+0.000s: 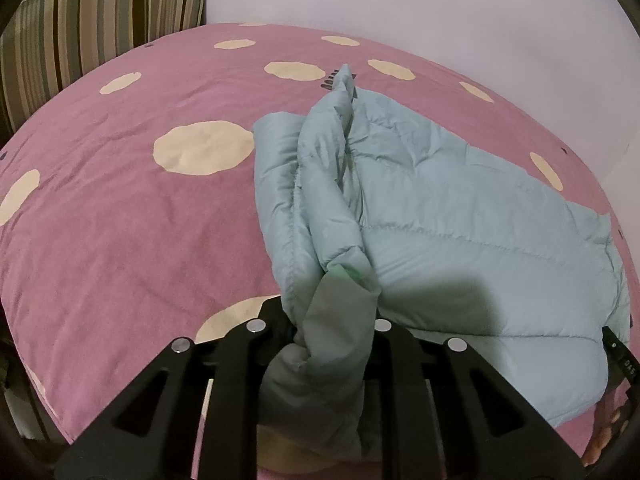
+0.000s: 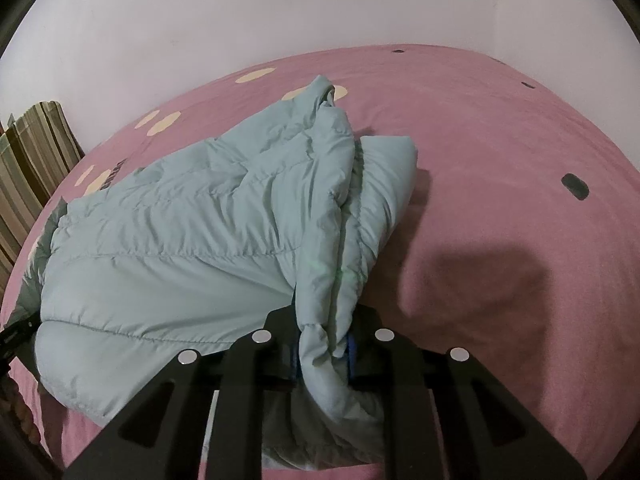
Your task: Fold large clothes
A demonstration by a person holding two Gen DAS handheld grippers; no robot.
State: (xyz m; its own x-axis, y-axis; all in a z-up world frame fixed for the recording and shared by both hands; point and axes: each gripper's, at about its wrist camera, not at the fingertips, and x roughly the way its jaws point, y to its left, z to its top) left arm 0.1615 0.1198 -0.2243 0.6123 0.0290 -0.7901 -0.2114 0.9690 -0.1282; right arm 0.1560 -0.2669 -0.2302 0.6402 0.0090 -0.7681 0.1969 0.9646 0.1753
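A pale blue-green quilted puffer jacket (image 1: pixel 460 208) lies on the bed, one side folded over into a raised ridge. In the left wrist view, my left gripper (image 1: pixel 328 308) is shut on a bunched fold of the jacket's near edge, and the fabric fills the gap between the black fingers (image 1: pixel 276 312). From the right wrist view, the jacket (image 2: pixel 180 240) spreads to the left. My right gripper (image 2: pixel 326 316) is shut on another bunched fold of its edge, with blue pads showing beside the cloth. The pinched fabric hides both pairs of fingertips.
The bed has a pink cover with cream spots (image 1: pixel 120 220), which runs bare to the right of the jacket (image 2: pixel 500 160). A striped pillow (image 1: pixel 100 12) leans at the head end. A pale wall (image 2: pixel 280 20) borders the far side of the bed.
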